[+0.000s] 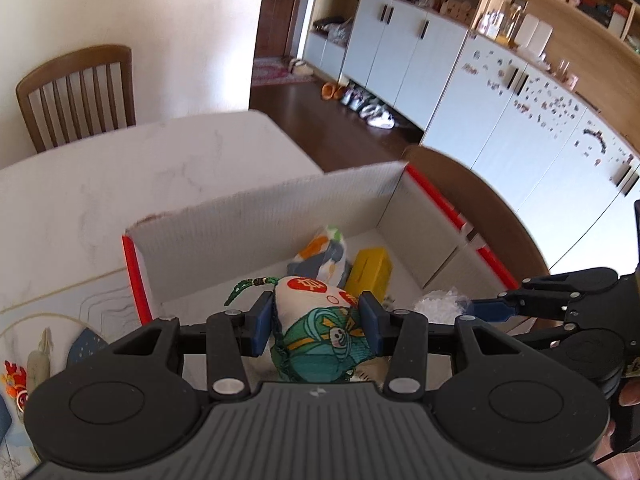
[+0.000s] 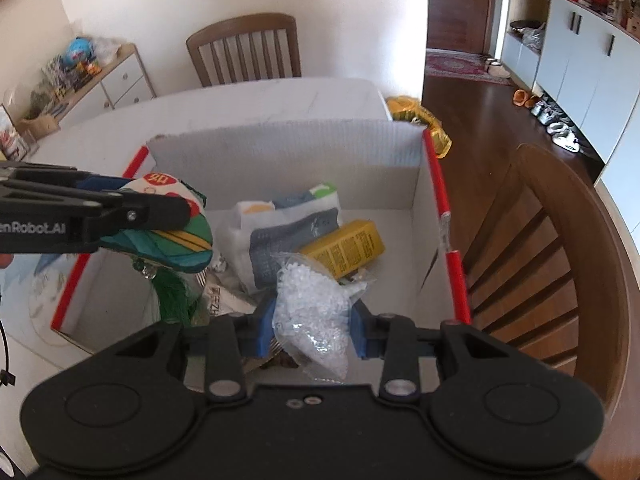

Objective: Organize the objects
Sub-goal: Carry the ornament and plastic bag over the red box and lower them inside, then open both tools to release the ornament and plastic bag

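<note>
My left gripper (image 1: 316, 320) is shut on a green and white printed pouch (image 1: 320, 332) with a green cord, held over the near left part of a white cardboard box with red edges (image 1: 280, 208). The pouch also shows in the right wrist view (image 2: 172, 236), above the box's left side. My right gripper (image 2: 314, 332) is shut on a clear bag of white beads (image 2: 316, 308), held over the box's (image 2: 280, 148) near edge. Inside lie a yellow carton (image 2: 348, 248) and a patterned plastic packet (image 2: 280, 224).
The box sits on a white marble table (image 1: 120, 176). A wooden chair (image 2: 560, 264) stands right of the box, another (image 2: 244, 50) at the far side. A printed mat (image 1: 60, 320) lies left of the box. Cabinets (image 1: 520, 112) line the right wall.
</note>
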The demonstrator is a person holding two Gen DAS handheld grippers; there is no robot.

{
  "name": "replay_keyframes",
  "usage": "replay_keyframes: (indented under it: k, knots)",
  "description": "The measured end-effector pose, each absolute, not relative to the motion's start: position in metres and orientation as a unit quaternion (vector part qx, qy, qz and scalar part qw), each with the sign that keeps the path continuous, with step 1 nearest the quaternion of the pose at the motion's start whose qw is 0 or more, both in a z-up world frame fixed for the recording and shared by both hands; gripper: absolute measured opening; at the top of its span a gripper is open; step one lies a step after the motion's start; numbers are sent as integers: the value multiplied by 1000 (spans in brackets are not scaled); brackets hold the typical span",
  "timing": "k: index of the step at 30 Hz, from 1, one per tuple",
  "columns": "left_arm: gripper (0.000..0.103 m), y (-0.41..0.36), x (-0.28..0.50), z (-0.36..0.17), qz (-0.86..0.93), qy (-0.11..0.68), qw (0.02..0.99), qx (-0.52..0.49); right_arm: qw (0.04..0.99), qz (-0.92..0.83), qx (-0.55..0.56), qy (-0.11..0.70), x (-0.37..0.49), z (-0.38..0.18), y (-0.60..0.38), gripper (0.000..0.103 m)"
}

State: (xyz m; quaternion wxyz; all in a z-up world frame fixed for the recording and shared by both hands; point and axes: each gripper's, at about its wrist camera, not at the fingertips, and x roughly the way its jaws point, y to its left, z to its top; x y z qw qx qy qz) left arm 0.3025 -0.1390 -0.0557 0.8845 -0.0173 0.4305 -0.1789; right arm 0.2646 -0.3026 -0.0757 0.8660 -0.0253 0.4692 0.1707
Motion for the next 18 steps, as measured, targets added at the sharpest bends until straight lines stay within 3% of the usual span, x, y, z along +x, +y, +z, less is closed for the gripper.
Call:
replay_keyframes:
  k: [18]
  knots:
    - [48,-145,309,-79,-165,449,878,2,844,198,-72,493,276,-102,-294,38]
